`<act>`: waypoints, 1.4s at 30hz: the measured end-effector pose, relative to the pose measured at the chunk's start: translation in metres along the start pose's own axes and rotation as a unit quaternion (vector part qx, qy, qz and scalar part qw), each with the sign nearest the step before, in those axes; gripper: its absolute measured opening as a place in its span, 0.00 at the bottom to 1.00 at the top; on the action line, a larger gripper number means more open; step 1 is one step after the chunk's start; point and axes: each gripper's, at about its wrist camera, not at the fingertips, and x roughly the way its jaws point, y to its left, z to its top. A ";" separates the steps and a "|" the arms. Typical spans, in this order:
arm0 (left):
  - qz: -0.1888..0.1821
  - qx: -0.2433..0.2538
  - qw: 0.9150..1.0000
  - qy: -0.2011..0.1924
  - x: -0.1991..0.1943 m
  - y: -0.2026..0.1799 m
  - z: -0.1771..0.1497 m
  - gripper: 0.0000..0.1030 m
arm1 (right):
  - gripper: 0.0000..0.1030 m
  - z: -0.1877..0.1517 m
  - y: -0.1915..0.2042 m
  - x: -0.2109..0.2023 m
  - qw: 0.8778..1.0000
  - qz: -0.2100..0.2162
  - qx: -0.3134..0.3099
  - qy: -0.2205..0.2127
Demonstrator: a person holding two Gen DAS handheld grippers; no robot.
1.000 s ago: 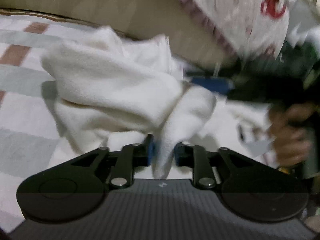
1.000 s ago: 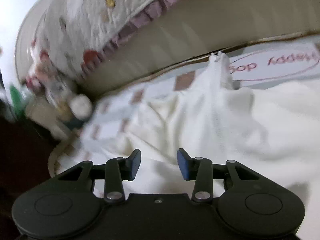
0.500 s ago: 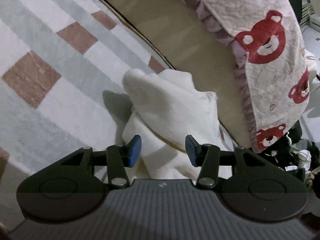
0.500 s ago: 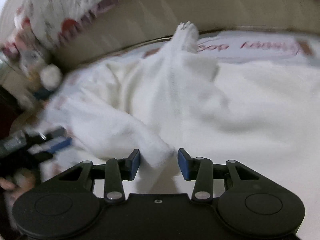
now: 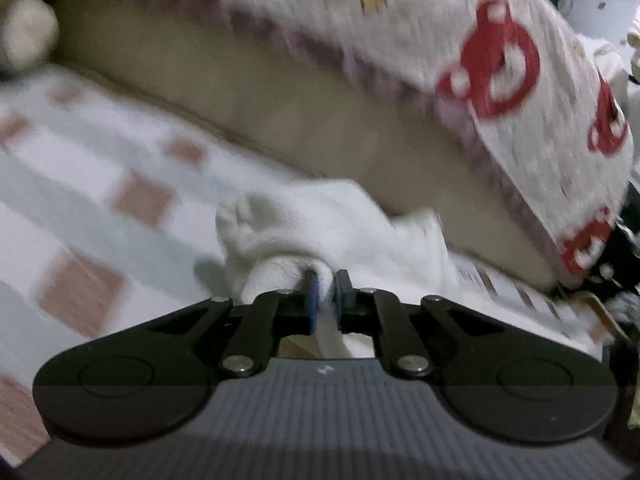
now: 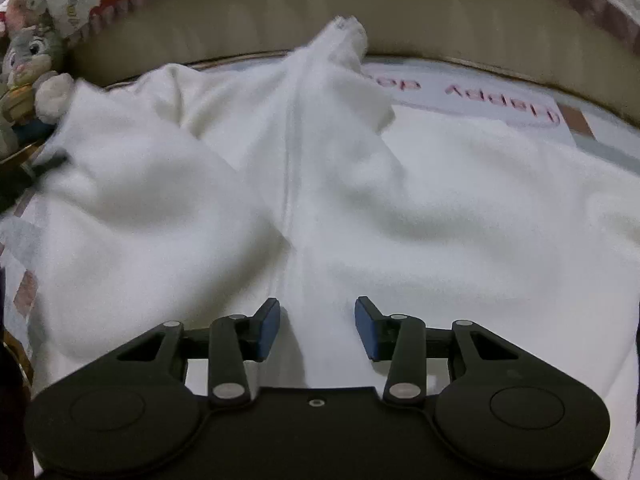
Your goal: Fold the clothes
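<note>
Early stage: white fleece zip garment [image 6: 360, 200] spread rumpled on checked mat [image 5: 80, 184], unfolded. Left gripper [image 5: 326, 292] closing, pinching fleece fold; right gripper [image 6: 316, 320] spread above zip, empty.

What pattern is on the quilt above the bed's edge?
Red bears on the cream quilt, clearest in the left wrist view.

The left wrist view is smeared with motion: the checked rug [image 5: 120, 208] and the bear-print quilt [image 5: 460, 60] have no sharp edges, and a pale lump at the top left corner cannot be made out. The pinched fold of the white garment [image 5: 320, 232] hides its own end between the closing jaws of the left gripper [image 5: 326, 292]. In the right wrist view the garment runs off the right edge and covers part of the pink lettering [image 6: 480, 96] on the rug.
</note>
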 end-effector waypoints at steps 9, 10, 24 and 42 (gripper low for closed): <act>0.220 -0.023 0.954 -0.201 -0.105 0.082 0.071 0.08 | 0.48 -0.010 -0.006 0.002 1.000 -0.003 0.025 -0.011; 0.263 -0.023 0.948 -0.180 -0.101 0.098 0.071 0.08 | 0.49 -0.010 -0.003 0.003 1.000 -0.010 0.017 -0.011; 0.234 -0.098 0.966 -0.060 -0.050 0.134 0.063 0.43 | 0.53 0.018 -0.007 -0.024 0.997 -0.026 -0.050 -0.057; 0.077 -0.026 0.994 0.072 0.033 0.075 0.003 0.43 | 0.57 0.171 -0.016 0.037 0.990 -0.050 -0.074 0.113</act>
